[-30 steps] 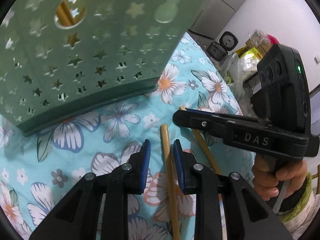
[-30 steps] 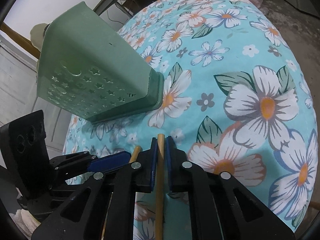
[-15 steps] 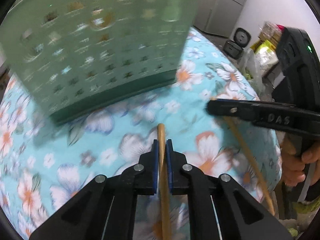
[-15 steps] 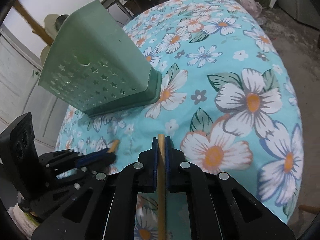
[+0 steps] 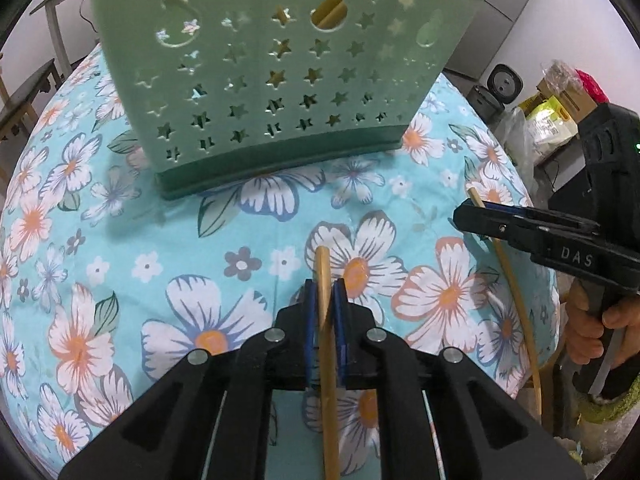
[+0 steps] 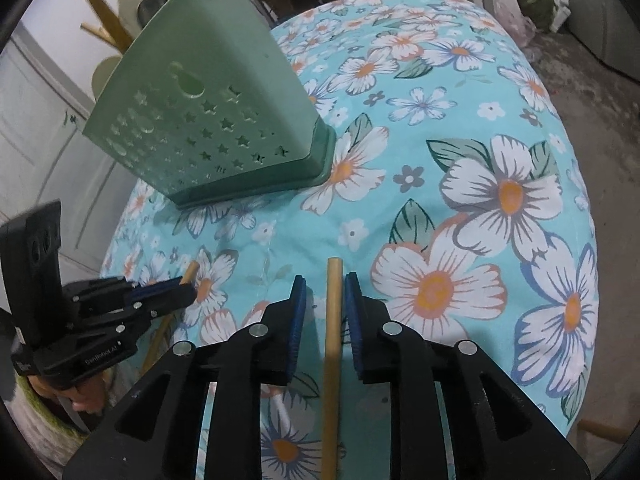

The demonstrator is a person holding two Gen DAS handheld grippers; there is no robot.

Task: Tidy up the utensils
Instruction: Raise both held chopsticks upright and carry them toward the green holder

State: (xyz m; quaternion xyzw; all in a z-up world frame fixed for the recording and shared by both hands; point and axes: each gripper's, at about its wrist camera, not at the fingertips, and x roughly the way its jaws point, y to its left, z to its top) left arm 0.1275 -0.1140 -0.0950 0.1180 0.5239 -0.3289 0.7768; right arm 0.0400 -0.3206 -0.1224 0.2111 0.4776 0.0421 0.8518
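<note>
The left gripper (image 5: 323, 296), a black two-finger tool with blue pads (image 5: 309, 320), was clenched on a thin wooden chopstick (image 5: 326, 344). The stick ran straight between the two pads and its blunt tip stood out a little past them, above the floral cloth. From the right wrist view, the same left gripper (image 6: 188, 286) appeared at the left edge, with the tip of its chopstick (image 6: 191, 270) showing beyond the fingers.

The right gripper (image 6: 326, 292) was released: its two blue pads (image 6: 298, 312) stood apart, with a clear gap on each side of a second wooden chopstick (image 6: 332, 344) that lay between them. I could not tell if this stick touched either pad. In the left wrist view the right gripper (image 5: 468, 218) came in from the right side, and the second chopstick (image 5: 516, 300) passed under its fingers toward the edge of the table.

The pale green plastic utensil holder with star-shaped holes (image 5: 280, 68) stood upright on the turquoise tablecloth with white and orange flowers (image 5: 120, 264), well beyond both grippers. Through its round holes some yellow sticks (image 5: 330, 12) were visible inside. In the right wrist view the holder (image 6: 208, 120) was seen from its corner, to the upper left of the right gripper.

A hand (image 5: 600, 332) held the right gripper by its handle.
</note>
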